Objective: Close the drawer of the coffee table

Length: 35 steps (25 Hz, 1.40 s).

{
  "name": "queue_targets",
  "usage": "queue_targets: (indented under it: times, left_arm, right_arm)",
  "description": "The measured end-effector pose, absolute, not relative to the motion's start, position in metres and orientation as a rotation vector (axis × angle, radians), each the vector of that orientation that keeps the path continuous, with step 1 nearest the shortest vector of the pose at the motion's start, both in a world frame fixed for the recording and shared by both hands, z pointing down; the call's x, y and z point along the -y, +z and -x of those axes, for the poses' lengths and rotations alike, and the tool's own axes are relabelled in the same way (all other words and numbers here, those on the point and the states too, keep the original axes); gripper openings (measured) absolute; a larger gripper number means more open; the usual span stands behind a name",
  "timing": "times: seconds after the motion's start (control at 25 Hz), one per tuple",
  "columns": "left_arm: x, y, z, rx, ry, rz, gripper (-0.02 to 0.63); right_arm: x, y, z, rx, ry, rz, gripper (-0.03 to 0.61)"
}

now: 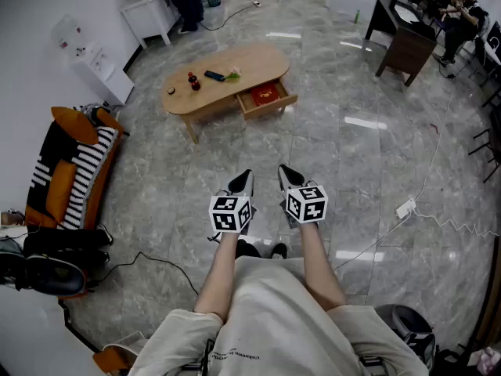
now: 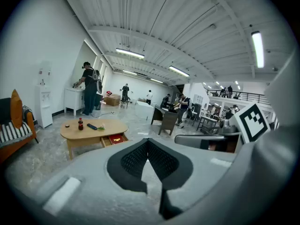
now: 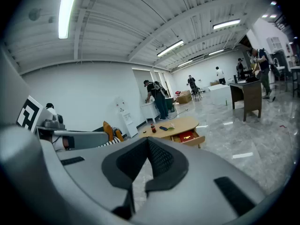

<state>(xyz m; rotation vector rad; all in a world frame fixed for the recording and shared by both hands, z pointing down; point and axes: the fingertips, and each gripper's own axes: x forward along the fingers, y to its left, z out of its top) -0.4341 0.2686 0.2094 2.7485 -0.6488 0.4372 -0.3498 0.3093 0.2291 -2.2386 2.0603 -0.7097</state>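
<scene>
The left gripper and right gripper hang side by side above the floor, both sets of fingers closed on nothing. Well ahead, the table has its drawer standing open, with a red item inside.

Grey marble floor, striped sofa

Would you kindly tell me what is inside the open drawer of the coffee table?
A flat red item lies in the drawer, and nothing else shows in the open part. The drawer's rear part is covered by the tabletop, so anything there cannot be seen.
</scene>
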Motion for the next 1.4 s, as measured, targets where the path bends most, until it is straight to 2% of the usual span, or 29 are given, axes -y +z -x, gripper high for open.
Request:
queue_targets:
  times: [0.76, 1.4]
  left_arm:
    - [-0.269, 0.222, 0.393, 0.585, 0.462, -2.738, 0.009]
    - [-0.156, 0.222, 0.311, 0.628, 0.440, -2.681, 0.009]
  right_arm:
    - [-0.326, 0.213, 0.301, -1.957, -0.661, 2.149, 0.015]
    - [-0.253, 0.210, 0.211, -1.850, -0.685, 2.113, 0.015]
